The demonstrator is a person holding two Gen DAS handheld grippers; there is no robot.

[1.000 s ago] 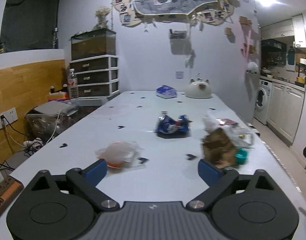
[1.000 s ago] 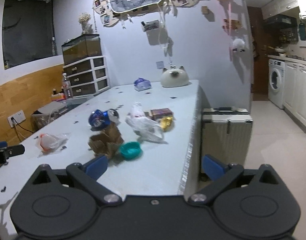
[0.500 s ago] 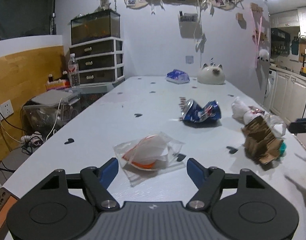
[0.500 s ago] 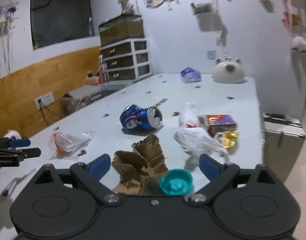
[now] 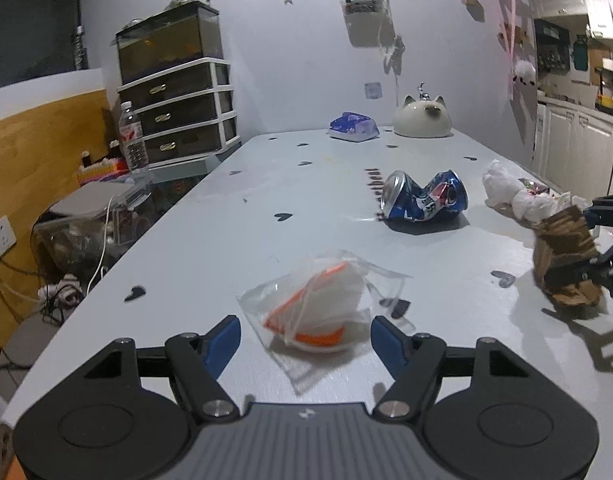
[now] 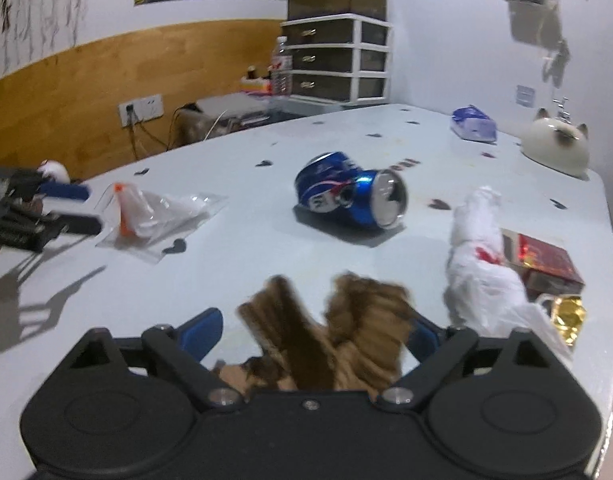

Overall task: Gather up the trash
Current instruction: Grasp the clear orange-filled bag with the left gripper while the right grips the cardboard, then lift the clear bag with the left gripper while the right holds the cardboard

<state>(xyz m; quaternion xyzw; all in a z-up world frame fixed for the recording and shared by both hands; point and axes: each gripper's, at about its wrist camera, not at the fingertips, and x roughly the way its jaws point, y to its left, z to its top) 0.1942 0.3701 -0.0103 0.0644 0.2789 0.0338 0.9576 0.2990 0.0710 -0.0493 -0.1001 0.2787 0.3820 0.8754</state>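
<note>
A clear plastic bag point(image 5: 318, 312) with white and orange contents lies on the pale table point(image 5: 266, 208). My left gripper point(image 5: 304, 342) straddles its near end, its jaws closing, and neither pad presses on the bag. Torn brown cardboard point(image 6: 338, 336) stands between the closing jaws of my right gripper point(image 6: 312, 334); the left pad is apart from it and the right pad is hidden behind it. The left wrist view shows the same cardboard point(image 5: 562, 256) at the far right. A crushed blue can point(image 6: 350, 194) lies mid-table.
A white crumpled bag point(image 6: 482, 264), a red box point(image 6: 542, 260) and a gold wrapper point(image 6: 568, 314) sit by the table's right edge. A cat-shaped white pot point(image 5: 422, 122) and a blue tissue pack point(image 5: 352, 126) are at the far end. Drawers point(image 5: 178, 116) stand behind.
Both grippers have come forward and lower over the table with their jaws narrowing. The plastic bag now lies between the left jaws, the cardboard between the right jaws; the right view swung left.
</note>
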